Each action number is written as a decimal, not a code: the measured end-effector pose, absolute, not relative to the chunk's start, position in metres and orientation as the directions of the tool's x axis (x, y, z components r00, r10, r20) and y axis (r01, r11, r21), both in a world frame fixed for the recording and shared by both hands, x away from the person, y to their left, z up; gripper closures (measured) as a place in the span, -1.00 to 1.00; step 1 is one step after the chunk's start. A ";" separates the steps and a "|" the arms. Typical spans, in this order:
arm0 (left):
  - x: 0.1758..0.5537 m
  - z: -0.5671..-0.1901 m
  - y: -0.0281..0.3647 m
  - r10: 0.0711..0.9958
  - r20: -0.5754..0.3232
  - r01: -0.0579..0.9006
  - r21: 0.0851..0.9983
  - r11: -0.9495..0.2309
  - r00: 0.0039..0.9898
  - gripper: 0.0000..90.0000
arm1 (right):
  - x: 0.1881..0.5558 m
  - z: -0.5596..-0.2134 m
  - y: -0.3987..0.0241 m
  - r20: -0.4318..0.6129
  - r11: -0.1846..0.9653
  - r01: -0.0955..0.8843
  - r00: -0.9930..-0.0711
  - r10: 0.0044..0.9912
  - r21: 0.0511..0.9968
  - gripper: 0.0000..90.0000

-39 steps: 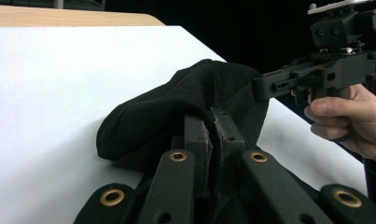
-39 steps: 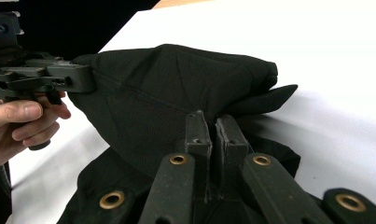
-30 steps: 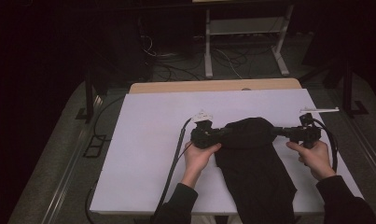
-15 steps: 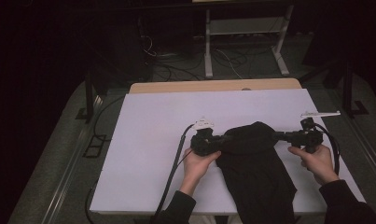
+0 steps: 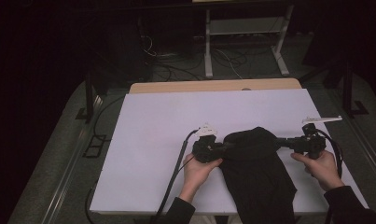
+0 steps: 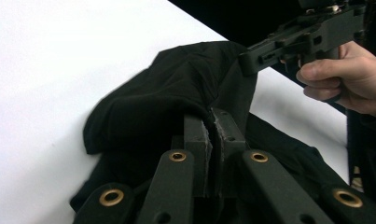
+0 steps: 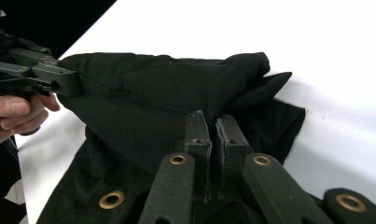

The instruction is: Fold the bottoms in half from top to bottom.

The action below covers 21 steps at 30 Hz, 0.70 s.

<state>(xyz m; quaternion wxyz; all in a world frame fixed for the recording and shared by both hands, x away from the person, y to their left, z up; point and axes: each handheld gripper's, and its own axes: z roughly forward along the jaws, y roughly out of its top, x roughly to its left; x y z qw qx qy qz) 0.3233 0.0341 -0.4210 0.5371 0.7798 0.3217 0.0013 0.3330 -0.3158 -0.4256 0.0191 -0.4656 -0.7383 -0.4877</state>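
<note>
White sheeting covers the worktop (image 5: 153, 140), with a strip of bare wood (image 5: 213, 86) showing along its far edge. A black cloth (image 5: 258, 177) lies toward the near right corner and hangs over the near edge. Its far end is lifted and folded back between the two tools. The left gripper (image 5: 221, 149) is clamped on the fold's left side, jaws pressed together on fabric, and the right gripper (image 5: 282, 141) pinches its right side the same way. Beyond the far edge the room is dark: cables (image 5: 223, 56) on the floor and a white metal frame (image 5: 244, 42).
</note>
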 end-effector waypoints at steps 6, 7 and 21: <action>0.318 -0.424 0.036 0.495 -0.346 0.501 0.836 -0.223 0.797 0.89 | 0.328 -0.427 -0.315 0.478 0.105 0.710 -0.569 0.669 0.696 0.87; 0.316 -0.426 0.036 0.495 -0.350 0.506 0.832 -0.226 0.796 0.89 | 0.327 -0.428 -0.315 0.478 0.111 0.712 -0.570 0.669 0.694 0.87; 0.305 -0.441 0.038 0.477 -0.377 0.533 0.809 -0.248 0.794 0.88 | 0.317 -0.440 -0.315 0.502 0.157 0.749 -0.568 0.653 0.644 0.85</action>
